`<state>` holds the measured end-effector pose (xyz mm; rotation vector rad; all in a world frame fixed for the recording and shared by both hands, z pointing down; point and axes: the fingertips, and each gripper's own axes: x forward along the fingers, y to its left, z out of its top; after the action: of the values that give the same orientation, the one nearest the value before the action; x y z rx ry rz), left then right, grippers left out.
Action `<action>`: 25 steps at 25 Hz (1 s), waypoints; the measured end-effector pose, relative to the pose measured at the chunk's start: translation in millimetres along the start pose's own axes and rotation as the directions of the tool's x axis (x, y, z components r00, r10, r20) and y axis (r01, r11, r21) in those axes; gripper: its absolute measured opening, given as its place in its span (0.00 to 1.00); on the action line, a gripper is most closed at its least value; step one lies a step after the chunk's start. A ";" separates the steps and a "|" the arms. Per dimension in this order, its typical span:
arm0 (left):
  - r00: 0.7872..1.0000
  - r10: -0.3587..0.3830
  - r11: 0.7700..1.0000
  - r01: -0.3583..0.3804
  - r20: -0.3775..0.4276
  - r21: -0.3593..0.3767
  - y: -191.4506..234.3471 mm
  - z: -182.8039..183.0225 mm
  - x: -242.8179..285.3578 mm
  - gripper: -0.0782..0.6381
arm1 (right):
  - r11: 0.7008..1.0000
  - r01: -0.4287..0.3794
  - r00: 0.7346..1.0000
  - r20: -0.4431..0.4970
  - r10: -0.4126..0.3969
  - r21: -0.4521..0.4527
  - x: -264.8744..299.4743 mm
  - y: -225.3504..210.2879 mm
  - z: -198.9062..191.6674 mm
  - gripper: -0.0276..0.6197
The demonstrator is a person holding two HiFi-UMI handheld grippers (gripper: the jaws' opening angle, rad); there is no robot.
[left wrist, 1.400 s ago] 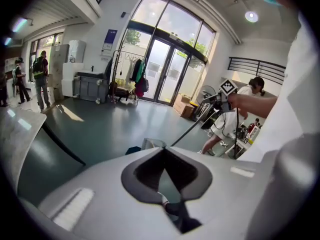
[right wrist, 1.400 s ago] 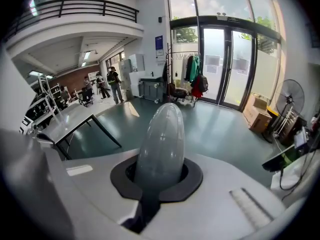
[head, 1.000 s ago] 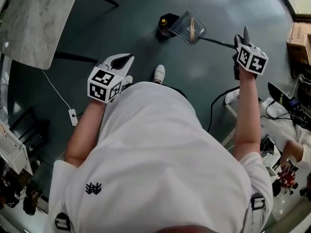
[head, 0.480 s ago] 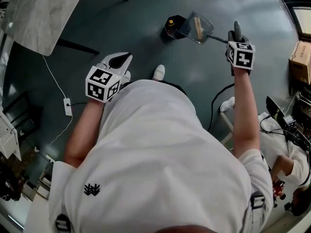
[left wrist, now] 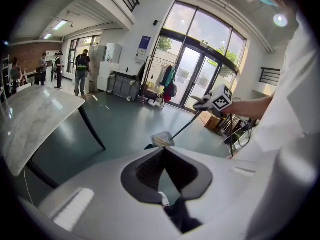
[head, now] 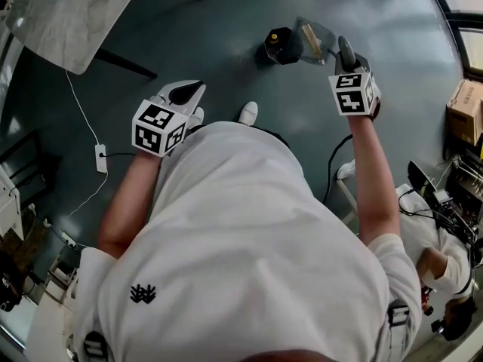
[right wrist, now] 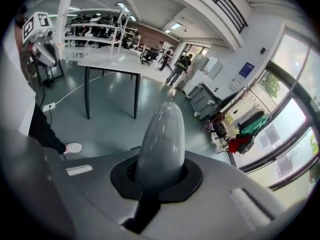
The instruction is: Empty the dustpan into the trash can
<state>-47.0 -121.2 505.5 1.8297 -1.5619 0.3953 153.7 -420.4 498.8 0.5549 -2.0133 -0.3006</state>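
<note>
Close in, our left tool [left wrist: 162,153] is clenched with nothing in it, just ahead of our white shirt [head: 249,240]. Our right tool [right wrist: 161,176] is clamped on the grey handle [right wrist: 162,134] of the dustpan [head: 315,40], arm stretched forward. Further out, the clear pan hangs tilted right at the black trash can [head: 278,45] on the dark floor [head: 189,44], with a brownish scrap [head: 309,34] lying in it. A marble-topped table [head: 68,13] stands way off left.
</note>
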 end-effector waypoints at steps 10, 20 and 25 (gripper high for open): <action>0.999 -0.034 0.999 0.034 -0.004 0.016 14.6 -5.2 -10.5 0.19 | 0.938 -0.023 1.000 -0.002 0.023 -0.345 -2.2 88.6 10.9 0.05; 0.998 -0.060 0.998 0.060 -0.018 0.020 31.3 -10.2 -17.5 0.19 | 0.900 -0.006 1.000 -0.006 0.004 -0.435 -3.2 114.1 15.8 0.05; 0.997 -0.072 0.997 0.073 -0.020 0.028 38.5 -8.1 -18.3 0.19 | 0.906 0.021 1.000 -0.010 -0.027 -0.423 -4.5 105.6 19.4 0.05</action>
<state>-86.3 -103.7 511.4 1.8931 -1.4799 0.4015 111.4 -327.2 531.6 0.3040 -1.8500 -0.7260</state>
